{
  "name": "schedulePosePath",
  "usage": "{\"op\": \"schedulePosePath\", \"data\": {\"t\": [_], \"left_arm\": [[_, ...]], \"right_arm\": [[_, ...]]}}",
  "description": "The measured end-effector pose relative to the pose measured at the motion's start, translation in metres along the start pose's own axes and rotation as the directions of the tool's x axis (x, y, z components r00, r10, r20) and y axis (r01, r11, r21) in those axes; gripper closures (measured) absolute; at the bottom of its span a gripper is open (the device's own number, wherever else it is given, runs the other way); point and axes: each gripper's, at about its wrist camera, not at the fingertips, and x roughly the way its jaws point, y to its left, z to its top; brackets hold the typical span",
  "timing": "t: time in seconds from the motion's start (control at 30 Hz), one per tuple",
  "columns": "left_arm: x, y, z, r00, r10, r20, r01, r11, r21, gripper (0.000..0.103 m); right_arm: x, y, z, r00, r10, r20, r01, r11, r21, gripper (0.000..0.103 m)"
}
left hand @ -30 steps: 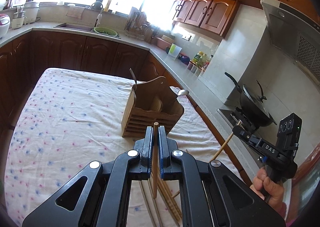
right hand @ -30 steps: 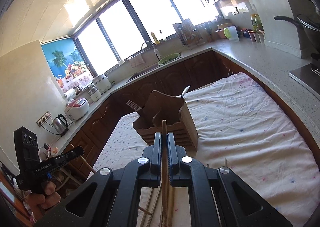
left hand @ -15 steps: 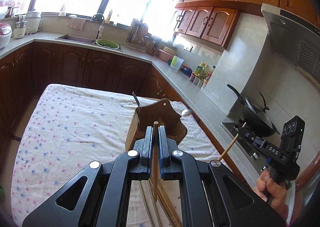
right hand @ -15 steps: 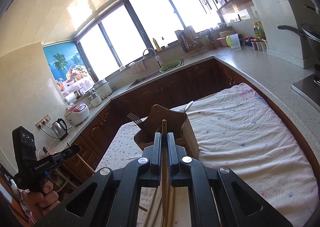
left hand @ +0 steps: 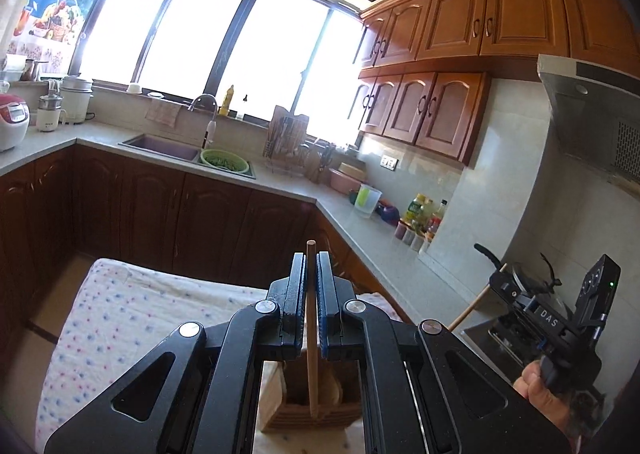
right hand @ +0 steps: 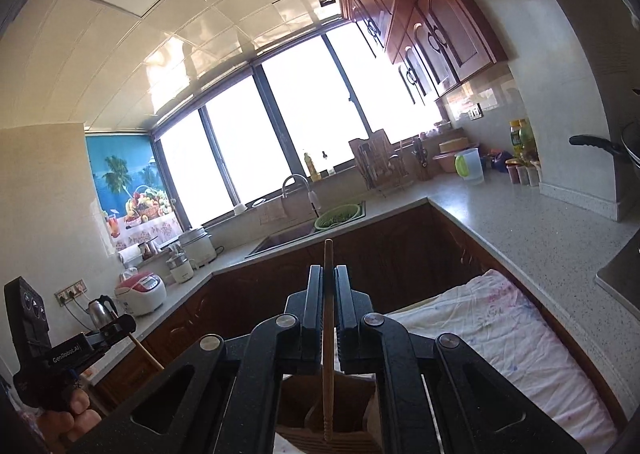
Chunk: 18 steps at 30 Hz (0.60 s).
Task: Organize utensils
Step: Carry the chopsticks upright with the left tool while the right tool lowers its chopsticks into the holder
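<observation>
Wooden and pale, a single round chopstick (left hand: 311, 330) stood near-vertical between the closed fingers of the left gripper (left hand: 311, 274), clamped along its upper part so that the blunt end showed just above the fingertips at frame centre. Its lower tip hung over the open top of the slatted brown wooden utensil holder (left hand: 280, 410) at the bottom centre of the left wrist view. Whether the tip had passed below the rim could not be determined.

In the right wrist view, the right gripper (right hand: 329, 286) was likewise shut on a second light wooden chopstick with a ribbed lower end (right hand: 328, 354). That stick also pointed downward, toward a compartment of the same holder at the bottom centre of the frame. The upright hold appeared chosen so that each stick could drop lengthwise into a narrow compartment without catching on the walls.

The holder sat on a table covered by a white cloth with small pink and blue dots (left hand: 100, 318). Each gripper was visible from the other camera: the right one at the lower right of the left view, the left one at the lower left of the right view.

Judged from this arrangement, the step in hand was positioning before release; neither chopstick had yet been let go.
</observation>
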Motion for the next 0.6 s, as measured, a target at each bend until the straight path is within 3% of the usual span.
{"op": "schedulePosePath", "data": {"t": [0.13,0.37,0.5,0.6], "left_arm": [[0.027,0.008,-0.014,0.999,0.042,0.023,-0.041,0.999,-0.011,0.099],[0.063,0.029,-0.062,0.997,0.048,-0.058,-0.052,0.996,-0.07,0.099],[0.075,0.028,-0.08,0.993,0.045,-0.11,-0.052,0.997,-0.063,0.099],[0.077,0.023,-0.084,0.993,0.053,-0.106,-0.057,0.998,-0.032,0.098]], "right_arm": [[0.026,-0.003,-0.019,0.999,-0.044,-0.001,0.044,0.999,-0.021,0.098],[0.047,-0.016,-0.064,0.995,-0.095,-0.016,0.095,0.995,-0.023,0.098],[0.055,-0.023,-0.08,0.993,-0.101,-0.062,0.1,0.995,-0.011,0.098],[0.056,-0.026,-0.086,0.992,-0.105,-0.074,0.105,0.994,-0.008,0.098]]}}
